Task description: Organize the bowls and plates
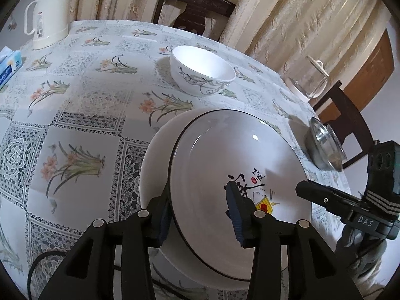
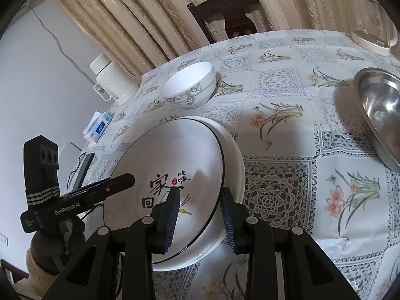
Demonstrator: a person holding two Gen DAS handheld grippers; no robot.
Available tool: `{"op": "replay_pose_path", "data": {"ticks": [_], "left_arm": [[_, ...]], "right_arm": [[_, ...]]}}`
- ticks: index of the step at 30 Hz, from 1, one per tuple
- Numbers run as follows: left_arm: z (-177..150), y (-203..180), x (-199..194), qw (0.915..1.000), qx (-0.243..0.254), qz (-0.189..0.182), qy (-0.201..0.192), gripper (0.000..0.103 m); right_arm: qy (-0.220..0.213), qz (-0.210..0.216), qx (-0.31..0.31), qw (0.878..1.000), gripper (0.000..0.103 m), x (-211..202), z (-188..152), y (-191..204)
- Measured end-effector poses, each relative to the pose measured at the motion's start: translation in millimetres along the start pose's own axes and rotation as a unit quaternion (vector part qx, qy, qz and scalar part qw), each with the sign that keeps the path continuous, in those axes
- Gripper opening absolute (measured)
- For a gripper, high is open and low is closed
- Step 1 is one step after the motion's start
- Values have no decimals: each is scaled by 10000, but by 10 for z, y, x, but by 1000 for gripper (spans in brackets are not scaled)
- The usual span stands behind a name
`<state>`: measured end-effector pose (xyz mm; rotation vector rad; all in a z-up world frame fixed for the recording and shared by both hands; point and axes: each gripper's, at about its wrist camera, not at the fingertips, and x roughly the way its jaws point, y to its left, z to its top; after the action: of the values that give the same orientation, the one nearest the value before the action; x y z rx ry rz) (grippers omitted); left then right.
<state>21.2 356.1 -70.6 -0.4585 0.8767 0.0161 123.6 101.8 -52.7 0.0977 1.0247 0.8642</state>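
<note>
With both sets of jaws spread open astride opposite rims of the black-rimmed plate (image 1: 237,165), stacked on the white plate (image 1: 155,150), it should be released evenly, judged centred.

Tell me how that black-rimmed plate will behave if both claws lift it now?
The black-rimmed plate looks glazed and glossy, so it may slip between the pads. It looks rigid ceramic, likely heavy and chippable against the white plate beneath. The left claw and right claw straddle opposite rims, so uneven lifting could tilt it.
</note>
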Motion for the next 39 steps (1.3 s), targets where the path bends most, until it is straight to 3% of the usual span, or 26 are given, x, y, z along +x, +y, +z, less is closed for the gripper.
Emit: {"op": "replay_pose_path", "data": {"ticks": [7,14,26,39], "left_arm": [[79,17,-211,9991,22,-9,-421,54],[97,69,-196,9990,-91,8,-427,54],[83,29,-167,9990,-102,38,-443,54],[157,-284,-179,9959,318,421,-734,58]], "right_arm": [[-37,26,53,10000,36,-23,-9,-10],[-343,-58,31,9994,36,-164,12,8],[-364,-6,277,9990,36,-111,-51,-80],[-655,57,787,9947,40,-237,-137,-375]]}}
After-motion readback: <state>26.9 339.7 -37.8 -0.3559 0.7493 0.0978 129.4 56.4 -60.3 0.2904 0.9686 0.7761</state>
